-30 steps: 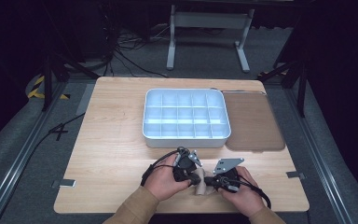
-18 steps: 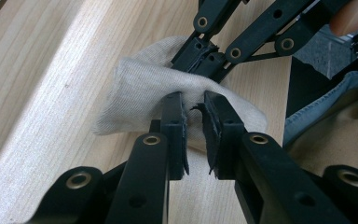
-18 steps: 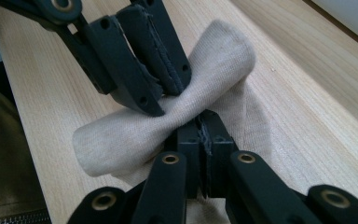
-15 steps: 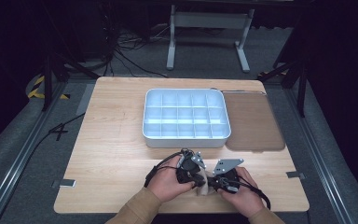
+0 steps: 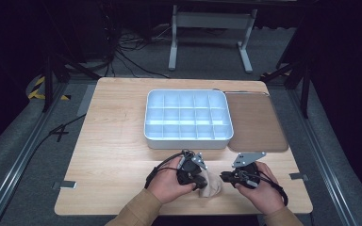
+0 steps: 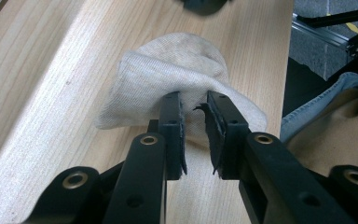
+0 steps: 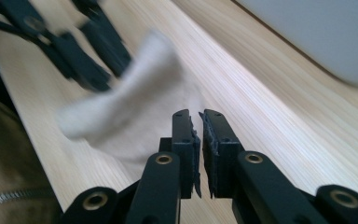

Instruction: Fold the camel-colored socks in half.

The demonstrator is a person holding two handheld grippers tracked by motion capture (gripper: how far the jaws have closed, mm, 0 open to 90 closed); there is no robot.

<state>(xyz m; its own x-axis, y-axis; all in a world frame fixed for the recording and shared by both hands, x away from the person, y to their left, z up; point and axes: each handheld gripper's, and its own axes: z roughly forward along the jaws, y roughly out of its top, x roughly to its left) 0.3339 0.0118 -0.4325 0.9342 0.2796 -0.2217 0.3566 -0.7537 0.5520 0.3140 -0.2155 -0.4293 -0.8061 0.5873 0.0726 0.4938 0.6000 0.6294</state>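
your left hand-held gripper (image 6: 193, 116) has its jaws narrowed on a fold of the beige sock (image 6: 177, 70), and the cloth bunches up between the pads, so it looks pinched rather than just touched. that grip seems meant to pin one end while the other hand works on the rest. the sock lies on the wooden surface (image 5: 118, 141) at the lower middle of the high view, between your two hands and well short of the white divided tray (image 5: 187, 115) above it.

your right hand-held gripper (image 7: 196, 122) has its jaws nearly together with a thin gap, and i see no cloth between them; it sits just beside the sock's edge, likely lining up for a second hold.

the high view gives you the layout: tray at centre, brown mat (image 5: 254, 122) to its right, both hands low in the frame. it cannot show whether cloth is caught. the left gripper view settles that up close. the right gripper view, blurred in its upper left, shows the sock (image 7: 135, 102) lifted toward the other gripper's jaws.
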